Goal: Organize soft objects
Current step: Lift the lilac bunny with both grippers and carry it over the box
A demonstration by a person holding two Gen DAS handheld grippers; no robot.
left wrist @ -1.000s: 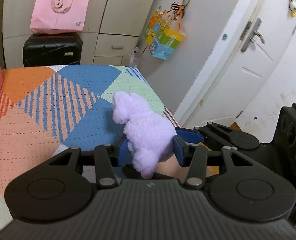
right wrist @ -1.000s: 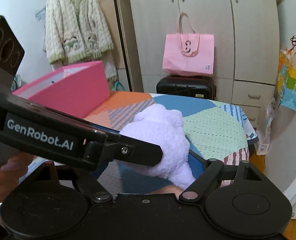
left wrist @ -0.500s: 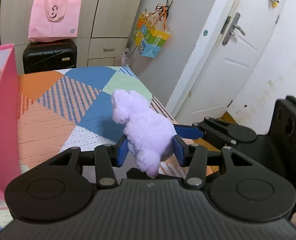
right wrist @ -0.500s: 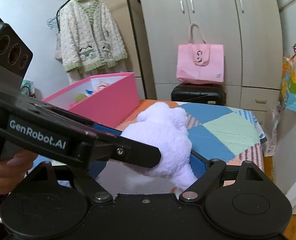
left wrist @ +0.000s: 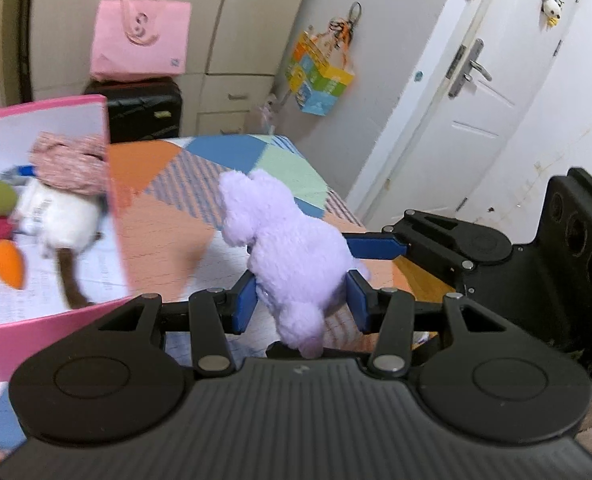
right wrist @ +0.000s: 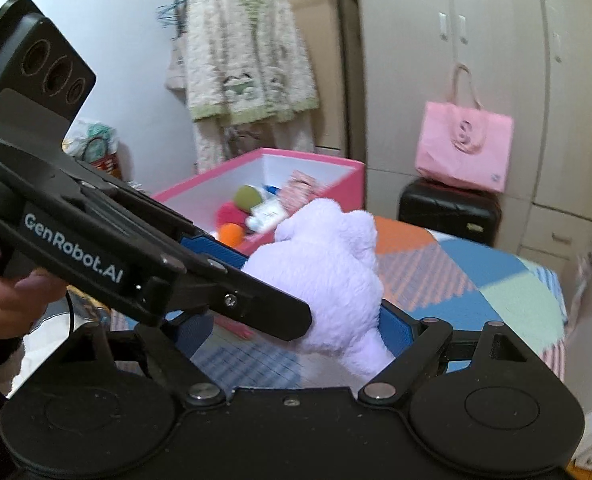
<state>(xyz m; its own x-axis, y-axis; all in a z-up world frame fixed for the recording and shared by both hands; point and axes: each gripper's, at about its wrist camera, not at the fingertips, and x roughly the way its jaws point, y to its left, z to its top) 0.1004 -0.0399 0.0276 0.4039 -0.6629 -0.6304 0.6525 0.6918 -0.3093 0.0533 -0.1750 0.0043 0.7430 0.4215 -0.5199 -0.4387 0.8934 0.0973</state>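
A lilac plush animal (left wrist: 292, 256) hangs above the patchwork bed cover (left wrist: 176, 216), and my left gripper (left wrist: 301, 300) is shut on its lower body with both blue pads pressed in. My right gripper (right wrist: 294, 324) stands open and wide around the same plush (right wrist: 327, 276). One of its blue fingers (left wrist: 371, 246) lies along the toy's back, while the other pad stands apart from it. To the left stands a pink box (left wrist: 16, 336), also seen in the right wrist view (right wrist: 335, 184), with several soft toys and a patterned cloth inside.
A pink tote bag (left wrist: 140, 40) sits on a black suitcase (left wrist: 144, 112) by the wardrobe beyond the bed. A white door (left wrist: 475, 120) and a hanging colourful bag (left wrist: 319, 76) are on the right. A cardigan (right wrist: 248, 64) hangs behind the box. A hand (right wrist: 0, 292) holds the left tool.
Both grippers have risen and travelled toward the pink box with the plush. The box's inside and its toys have come into view. The left grip is unchanged.
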